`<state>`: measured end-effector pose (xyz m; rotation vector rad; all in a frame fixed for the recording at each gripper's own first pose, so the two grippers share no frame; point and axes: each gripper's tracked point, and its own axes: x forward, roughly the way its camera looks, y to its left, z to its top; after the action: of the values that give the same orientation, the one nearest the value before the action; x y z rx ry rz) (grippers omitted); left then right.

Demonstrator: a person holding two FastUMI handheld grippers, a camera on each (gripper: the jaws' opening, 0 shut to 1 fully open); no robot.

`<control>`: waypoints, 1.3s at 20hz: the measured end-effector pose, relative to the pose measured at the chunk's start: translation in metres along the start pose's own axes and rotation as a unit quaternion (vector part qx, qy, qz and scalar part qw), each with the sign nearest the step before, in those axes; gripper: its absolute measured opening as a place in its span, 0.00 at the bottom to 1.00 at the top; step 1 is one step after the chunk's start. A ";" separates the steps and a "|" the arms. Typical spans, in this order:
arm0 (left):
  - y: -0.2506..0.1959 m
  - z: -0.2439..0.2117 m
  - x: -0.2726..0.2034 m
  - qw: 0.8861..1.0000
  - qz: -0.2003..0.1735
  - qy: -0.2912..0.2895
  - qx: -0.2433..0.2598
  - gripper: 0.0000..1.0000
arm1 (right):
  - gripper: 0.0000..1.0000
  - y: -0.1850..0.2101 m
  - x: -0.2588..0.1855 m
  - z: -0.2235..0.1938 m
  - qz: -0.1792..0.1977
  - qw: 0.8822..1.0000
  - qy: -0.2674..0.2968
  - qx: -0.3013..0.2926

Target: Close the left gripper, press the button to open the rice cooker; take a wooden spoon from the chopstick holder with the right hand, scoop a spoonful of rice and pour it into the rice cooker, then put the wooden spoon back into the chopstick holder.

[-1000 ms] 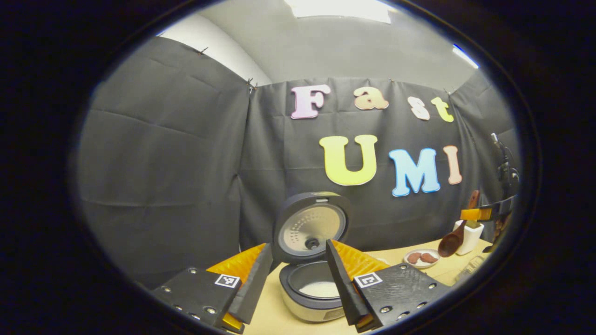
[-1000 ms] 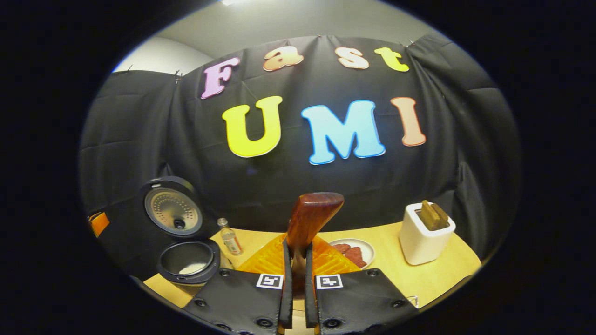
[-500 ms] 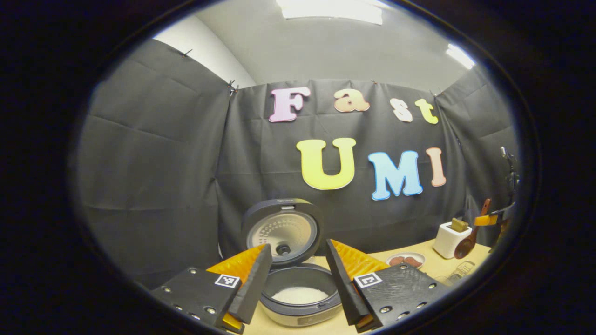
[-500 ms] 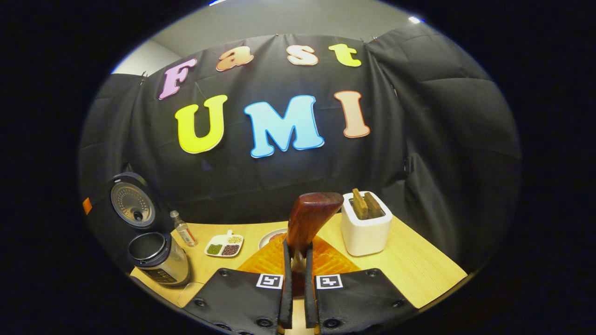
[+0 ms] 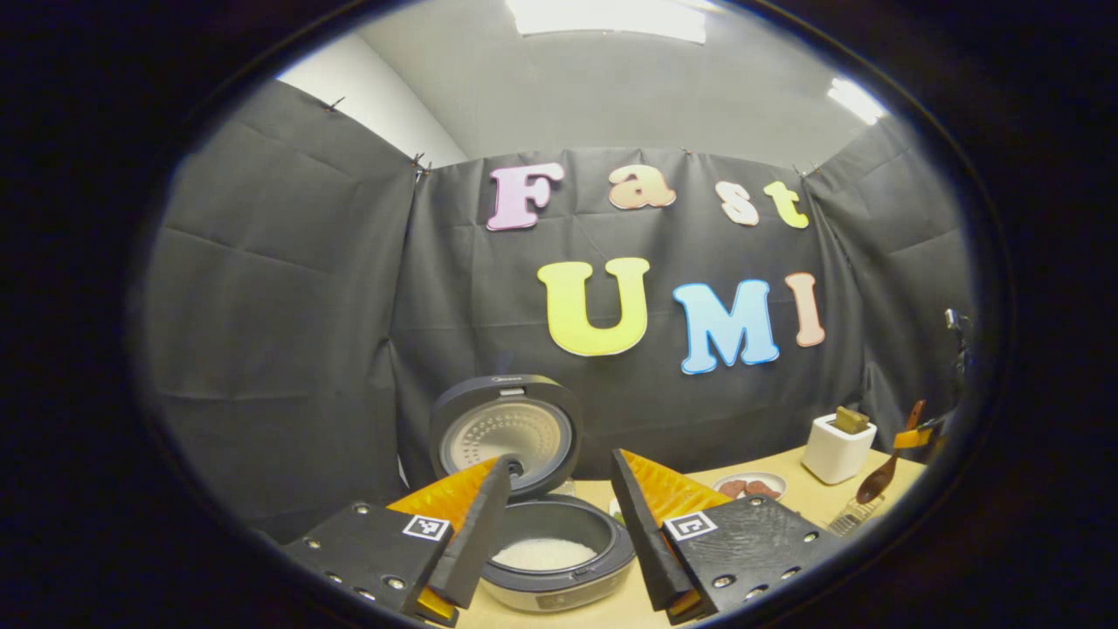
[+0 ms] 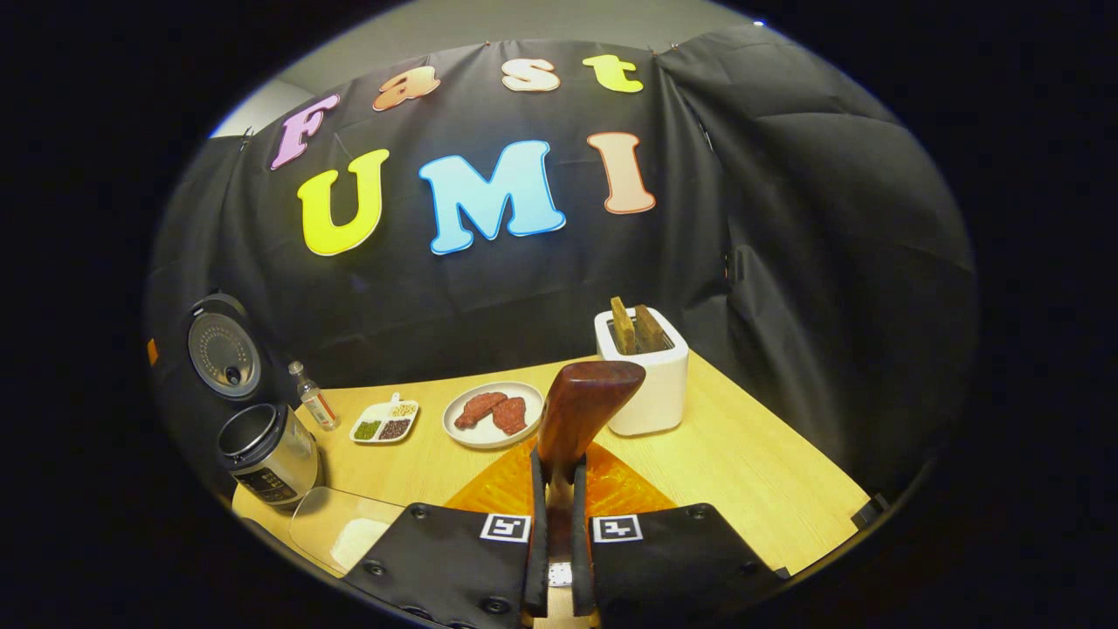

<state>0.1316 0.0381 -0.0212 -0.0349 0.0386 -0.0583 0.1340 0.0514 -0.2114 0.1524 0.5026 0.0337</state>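
While the rice cooker (image 5: pixel 546 546) sits with its lid raised and white rice showing in the pot, we see the left gripper (image 5: pixel 559 524) hanging just in front of it, fingers spread wide with nothing between them. In the right gripper view, the right gripper (image 6: pixel 557 524) pinches the handle of the wooden spoon (image 6: pixel 581 415) between both fingers, handle end pointing up. Behind it on the wooden table (image 6: pixel 751 472) stands the white chopstick holder (image 6: pixel 646 384), with a plate of meat (image 6: pixel 489 415) to its left. In the left gripper view, we find the spoon bowl hanging beside the holder at far right.
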 end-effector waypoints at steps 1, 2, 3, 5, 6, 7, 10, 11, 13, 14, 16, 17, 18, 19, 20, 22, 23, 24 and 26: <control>0.001 0.001 -0.001 1.000 0.003 0.000 0.004 0.74 | 0.12 -0.001 0.003 -0.008 0.001 1.000 0.008 0.001; 0.003 0.003 -0.004 1.000 0.005 -0.002 0.008 0.74 | 0.12 -0.002 0.004 -0.015 0.003 1.000 0.016 0.003; 0.005 0.005 -0.007 1.000 0.008 -0.003 0.011 0.72 | 0.12 -0.001 0.006 -0.023 0.006 1.000 0.024 0.004; 0.009 0.009 -0.013 1.000 0.014 -0.005 0.014 0.74 | 0.12 0.000 0.009 -0.036 0.015 0.999 0.036 0.008; 0.011 0.009 -0.015 1.000 0.018 -0.005 0.016 0.72 | 0.12 0.002 0.011 -0.044 0.021 0.999 0.044 0.012; 0.014 0.011 -0.018 1.000 0.021 -0.006 0.017 0.72 | 0.11 0.003 0.011 -0.050 0.026 0.998 0.052 0.018; 0.017 0.014 -0.024 0.999 0.029 -0.008 0.020 0.72 | 0.17 0.002 0.012 -0.066 0.035 0.996 0.071 0.030; 0.017 0.016 -0.025 0.999 0.030 -0.009 0.021 0.72 | 0.18 0.002 0.010 -0.066 0.036 0.996 0.070 0.032; 0.017 0.019 -0.025 0.999 0.030 -0.009 0.025 0.72 | 0.30 -0.006 0.009 -0.059 0.027 0.998 0.058 0.028; 0.015 0.018 -0.024 0.999 0.030 -0.010 0.027 0.74 | 0.46 -0.010 0.006 -0.054 0.021 0.998 0.051 0.022; 0.011 0.021 -0.020 0.999 0.027 -0.012 0.028 0.74 | 0.80 -0.024 -0.003 -0.045 -0.002 0.999 0.037 0.001; 0.010 0.023 -0.016 0.999 0.025 -0.014 0.030 0.72 | 0.99 -0.029 -0.005 -0.041 -0.015 0.999 0.028 -0.011; 0.009 0.024 -0.012 0.999 0.023 -0.014 0.032 0.74 | 0.98 -0.034 -0.012 -0.036 -0.027 0.999 0.021 -0.022; 0.008 0.025 -0.005 0.999 0.021 -0.013 0.032 0.72 | 0.98 -0.040 -0.017 -0.028 -0.040 0.999 0.006 -0.035; 0.007 0.027 0.002 0.999 0.018 -0.011 0.031 0.74 | 0.98 -0.046 -0.024 -0.018 -0.054 0.997 -0.010 -0.050; 0.007 0.030 0.017 1.000 0.013 -0.008 0.027 0.72 | 0.98 -0.051 -0.040 0.006 -0.075 0.994 -0.041 -0.071; 0.009 0.032 0.027 1.000 0.013 -0.006 0.026 0.72 | 0.98 -0.050 -0.049 0.017 -0.081 0.992 -0.056 -0.076; 0.012 0.036 0.038 1.000 0.013 -0.006 0.025 0.72 | 0.98 -0.050 -0.057 0.028 -0.088 0.991 -0.071 -0.078; 0.018 0.047 0.060 1.000 0.011 -0.012 0.021 0.72 | 0.98 -0.047 -0.070 0.045 -0.095 0.988 -0.095 -0.073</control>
<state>0.1941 0.0544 0.0223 0.0068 0.0139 -0.0365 0.0944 -0.0065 -0.1466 -0.0359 0.3220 -0.1297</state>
